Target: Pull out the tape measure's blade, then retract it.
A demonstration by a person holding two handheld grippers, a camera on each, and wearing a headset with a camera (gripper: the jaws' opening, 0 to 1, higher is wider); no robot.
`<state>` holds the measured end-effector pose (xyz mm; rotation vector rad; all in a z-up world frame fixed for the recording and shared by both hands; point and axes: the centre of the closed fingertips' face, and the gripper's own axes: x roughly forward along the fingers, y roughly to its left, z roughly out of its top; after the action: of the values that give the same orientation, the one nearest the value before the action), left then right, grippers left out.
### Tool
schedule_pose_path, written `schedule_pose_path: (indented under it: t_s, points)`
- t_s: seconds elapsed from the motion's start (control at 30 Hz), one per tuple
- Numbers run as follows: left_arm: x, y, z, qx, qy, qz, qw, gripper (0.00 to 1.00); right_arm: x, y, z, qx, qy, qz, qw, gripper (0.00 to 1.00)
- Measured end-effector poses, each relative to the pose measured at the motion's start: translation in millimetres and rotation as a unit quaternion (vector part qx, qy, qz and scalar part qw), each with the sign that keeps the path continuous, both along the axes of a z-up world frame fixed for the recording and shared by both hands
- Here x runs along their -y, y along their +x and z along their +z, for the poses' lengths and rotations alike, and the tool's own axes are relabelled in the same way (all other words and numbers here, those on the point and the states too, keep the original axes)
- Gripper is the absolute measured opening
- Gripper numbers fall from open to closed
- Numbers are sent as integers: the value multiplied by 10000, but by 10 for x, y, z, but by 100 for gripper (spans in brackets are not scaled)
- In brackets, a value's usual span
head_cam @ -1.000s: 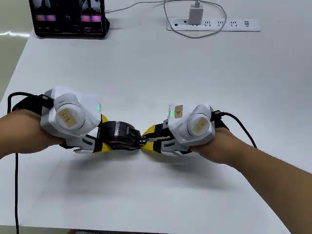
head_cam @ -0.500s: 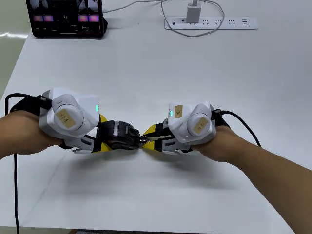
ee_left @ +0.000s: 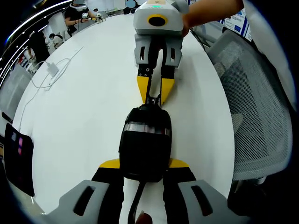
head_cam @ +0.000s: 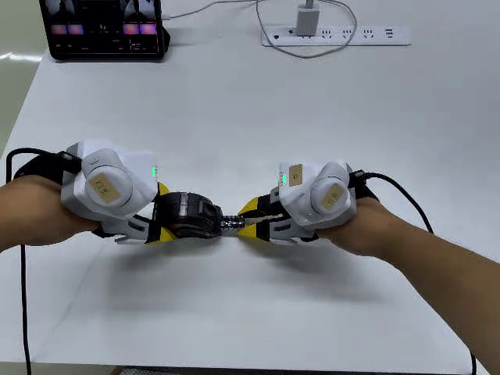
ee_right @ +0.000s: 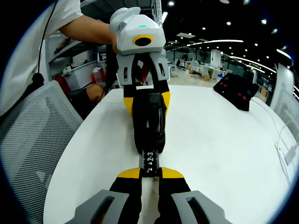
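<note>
A black tape measure [head_cam: 186, 215] lies on the white table between the two grippers. My left gripper [head_cam: 158, 233] is shut on its case [ee_left: 144, 142], yellow tips on either side. My right gripper [head_cam: 250, 223] faces it and is shut on the end of the blade [ee_right: 150, 162]. A short stretch of blade [head_cam: 230, 223] shows between case and right gripper, with the numbers 2 and 3 on it in the right gripper view. The case [ee_right: 148, 120] sits just beyond the blade, with the left gripper [ee_right: 141, 100] behind it. The right gripper [ee_left: 154, 95] shows past the case in the left gripper view.
A dark tablet [head_cam: 104, 28] with a lit screen stands at the table's far left. A white power strip [head_cam: 336, 35] with a plug and cable lies at the far edge. A black cable [head_cam: 22, 258] trails off the left gripper. A mesh chair [ee_left: 252, 116] stands beside the table.
My right gripper has moved a little to the right, away from the case, and a short length of blade has come out. The left gripper and case have stayed put.
</note>
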<state>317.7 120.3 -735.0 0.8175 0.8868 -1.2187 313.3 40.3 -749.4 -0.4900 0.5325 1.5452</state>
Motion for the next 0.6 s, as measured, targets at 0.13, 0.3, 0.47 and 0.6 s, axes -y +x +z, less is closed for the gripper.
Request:
schedule_pose_path:
  t_s: [0.13, 0.3, 0.47, 0.6]
  points:
    - [1, 3, 2, -9, -5, 22, 10000, 27, 63, 10, -2, 2, -22, -20, 10000, 9]
    - [-1, 4, 2, -9, 10, 21, 10000, 27, 125, 8, -5, 25, -57, -26, 10000, 9]
    - [2, 3, 3, 1, 16, 22, 10000, 27, 186, 7, -12, 60, -90, -32, 9999, 9]
    - [3, 2, 3, -14, 24, 28, 10000, 27, 245, 8, -12, 67, -114, -35, 9999, 9]
